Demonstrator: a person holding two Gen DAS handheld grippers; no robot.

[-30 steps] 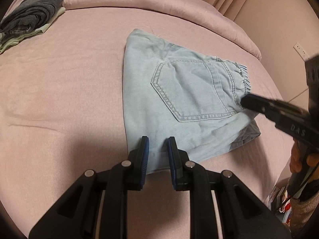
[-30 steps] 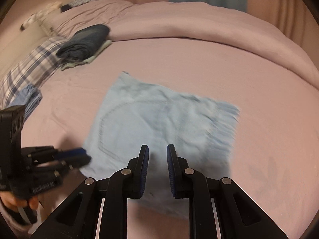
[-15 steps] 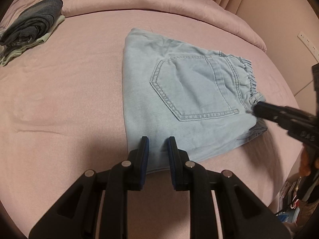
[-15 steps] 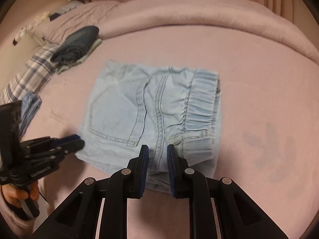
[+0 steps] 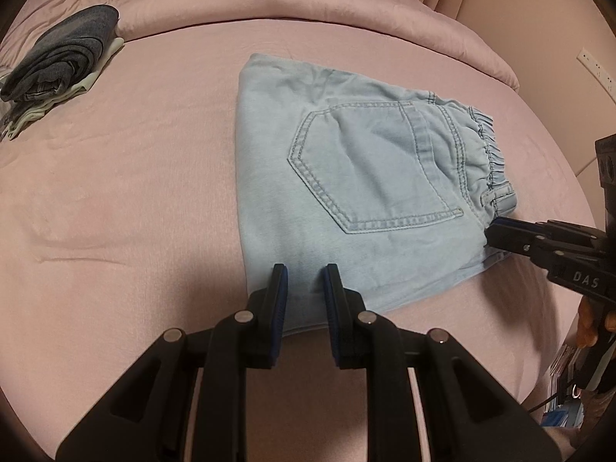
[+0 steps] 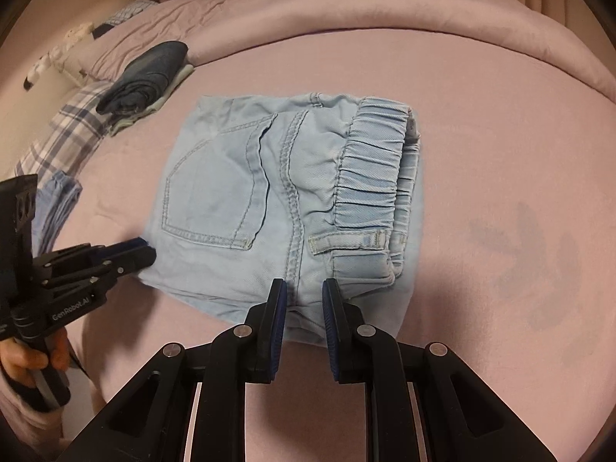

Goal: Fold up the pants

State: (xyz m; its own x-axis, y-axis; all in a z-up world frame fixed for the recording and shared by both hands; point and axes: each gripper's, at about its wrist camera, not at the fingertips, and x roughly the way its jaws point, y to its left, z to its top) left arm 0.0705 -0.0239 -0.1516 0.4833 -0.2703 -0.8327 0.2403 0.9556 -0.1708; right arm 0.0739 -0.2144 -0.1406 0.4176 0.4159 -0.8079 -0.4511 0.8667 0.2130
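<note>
Light blue denim pants (image 5: 365, 192) lie folded into a compact rectangle on the pink bed, back pocket up, elastic waistband (image 6: 369, 165) toward the right. My left gripper (image 5: 304, 275) hovers over the near edge of the fold's left part, jaws drawn in to a narrow gap with nothing between them. The right wrist view shows it (image 6: 146, 254) at the pants' near left corner. My right gripper (image 6: 304, 288) sits low over the near edge by the centre seam, equally narrow and empty. In the left wrist view it (image 5: 491, 233) touches the near waistband corner.
A stack of folded dark clothes (image 5: 61, 61) rests at the far left of the bed, with plaid fabric (image 6: 65, 131) beside it. A rolled pink duvet (image 5: 308, 4) runs along the far side. The bed's edge drops off at the right, near a wall outlet (image 5: 595, 67).
The right gripper came down and in toward the near waistband corner, its view steadying over the pants. The left gripper stayed almost in place. The pants lie as before.
</note>
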